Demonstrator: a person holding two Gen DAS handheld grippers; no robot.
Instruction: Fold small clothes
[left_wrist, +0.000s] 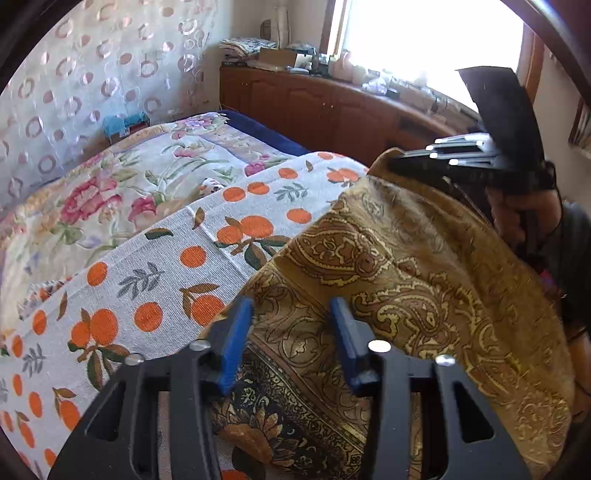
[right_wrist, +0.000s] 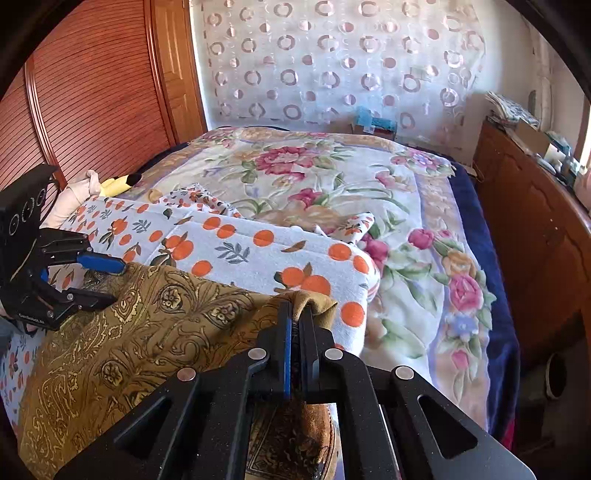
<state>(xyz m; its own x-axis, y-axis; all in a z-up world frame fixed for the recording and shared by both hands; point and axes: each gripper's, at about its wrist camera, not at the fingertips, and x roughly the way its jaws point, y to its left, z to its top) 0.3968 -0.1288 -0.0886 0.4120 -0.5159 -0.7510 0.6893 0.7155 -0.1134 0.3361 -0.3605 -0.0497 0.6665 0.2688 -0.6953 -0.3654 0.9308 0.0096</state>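
A mustard paisley cloth (left_wrist: 406, 258) lies bunched on a white sheet printed with oranges (left_wrist: 155, 280) on the bed. My left gripper (left_wrist: 291, 325) hangs over the cloth's near edge. Its blue pads (left_wrist: 236, 332) stand apart, with fabric lying between them and no pinch to be seen. In the right wrist view the left gripper (right_wrist: 117, 281) straddles the cloth's far left edge (right_wrist: 140, 280) with its jaws apart. My right gripper (right_wrist: 295, 317) is shut on a corner of the mustard cloth (right_wrist: 317, 302) and holds it raised. In the left wrist view the right gripper (left_wrist: 395, 162) is at the upper right.
A floral blanket (right_wrist: 332, 173) covers the bed beyond the orange sheet (right_wrist: 258, 251). Small orange-print clothes (right_wrist: 354, 225) lie on it. A wooden cabinet (left_wrist: 314, 107) with clutter runs under the window, a slatted wooden door (right_wrist: 92, 92) stands at the left. A person's hand (left_wrist: 517, 218) grips the right tool.
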